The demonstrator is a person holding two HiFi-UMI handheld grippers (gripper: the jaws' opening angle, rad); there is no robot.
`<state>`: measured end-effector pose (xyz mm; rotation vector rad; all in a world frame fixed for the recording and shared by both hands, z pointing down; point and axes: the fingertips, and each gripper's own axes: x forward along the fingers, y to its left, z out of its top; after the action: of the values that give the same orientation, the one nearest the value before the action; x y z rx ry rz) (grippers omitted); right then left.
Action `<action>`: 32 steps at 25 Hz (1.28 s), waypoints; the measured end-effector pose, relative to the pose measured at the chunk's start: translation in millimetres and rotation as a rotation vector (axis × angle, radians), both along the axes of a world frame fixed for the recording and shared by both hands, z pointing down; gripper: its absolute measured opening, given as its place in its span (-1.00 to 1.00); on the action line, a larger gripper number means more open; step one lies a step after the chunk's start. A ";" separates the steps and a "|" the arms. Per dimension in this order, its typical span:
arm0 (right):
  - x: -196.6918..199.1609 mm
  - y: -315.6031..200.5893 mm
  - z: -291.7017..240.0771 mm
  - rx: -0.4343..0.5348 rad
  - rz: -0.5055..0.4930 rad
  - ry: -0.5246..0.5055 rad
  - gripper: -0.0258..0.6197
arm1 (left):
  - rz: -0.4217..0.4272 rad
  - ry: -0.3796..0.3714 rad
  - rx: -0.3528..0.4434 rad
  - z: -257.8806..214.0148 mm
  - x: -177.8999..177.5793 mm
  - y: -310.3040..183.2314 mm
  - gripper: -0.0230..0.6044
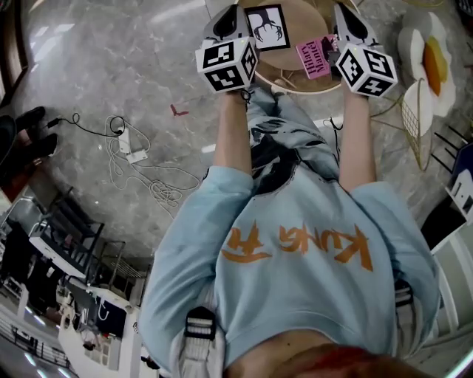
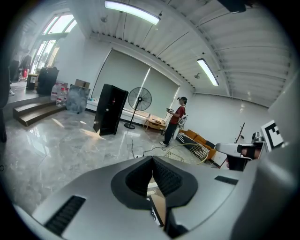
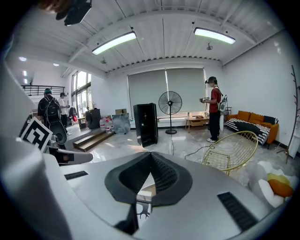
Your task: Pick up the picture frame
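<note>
The picture frame (image 1: 266, 27), black-edged with a black figure on white, lies on a round wooden table (image 1: 295, 81) at the top of the head view. My left gripper (image 1: 228, 20) hangs just left of it and my right gripper (image 1: 346, 20) to the right, beyond a pink card (image 1: 314, 57). Both are shut and hold nothing. In the left gripper view the shut jaws (image 2: 152, 161) hide all but a sliver of the table. Under the shut jaws (image 3: 151, 159) in the right gripper view, a corner of the frame (image 3: 143, 211) shows.
A yellow wire chair (image 1: 414, 111) and an egg-shaped cushion (image 1: 429, 52) stand right of the table. A power strip with cables (image 1: 133, 148) lies on the marble floor to the left. Farther off are a black cabinet (image 3: 146, 124), a fan (image 3: 169, 104) and a standing person (image 3: 213, 110).
</note>
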<state>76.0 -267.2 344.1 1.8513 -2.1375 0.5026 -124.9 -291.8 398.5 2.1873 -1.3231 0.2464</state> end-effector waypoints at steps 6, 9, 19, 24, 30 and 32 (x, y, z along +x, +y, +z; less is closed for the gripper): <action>12.1 14.6 43.5 -0.078 0.013 -0.037 -0.93 | 0.022 -0.046 -0.078 41.1 16.2 17.9 -0.86; 15.8 15.1 73.9 -0.120 0.020 -0.065 -0.93 | 0.034 -0.074 -0.121 67.1 21.8 24.7 -0.86; 18.8 34.6 165.2 -0.251 -0.021 -0.082 -0.93 | 0.044 -0.095 -0.252 155.7 40.0 50.6 -0.86; 18.0 37.6 195.8 -0.285 -0.052 -0.079 -0.93 | 0.055 -0.098 -0.280 184.2 49.6 58.9 -0.86; 12.7 34.4 227.4 -0.321 -0.094 -0.072 -0.93 | 0.030 -0.102 -0.314 219.1 47.9 61.4 -0.86; 13.6 35.1 238.2 -0.332 -0.105 -0.066 -0.93 | 0.024 -0.103 -0.320 230.7 48.9 61.1 -0.86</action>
<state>89.7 -232.1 582.3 1.5536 -2.0298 0.8467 -76.0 -230.6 629.2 1.9427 -1.2173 0.5480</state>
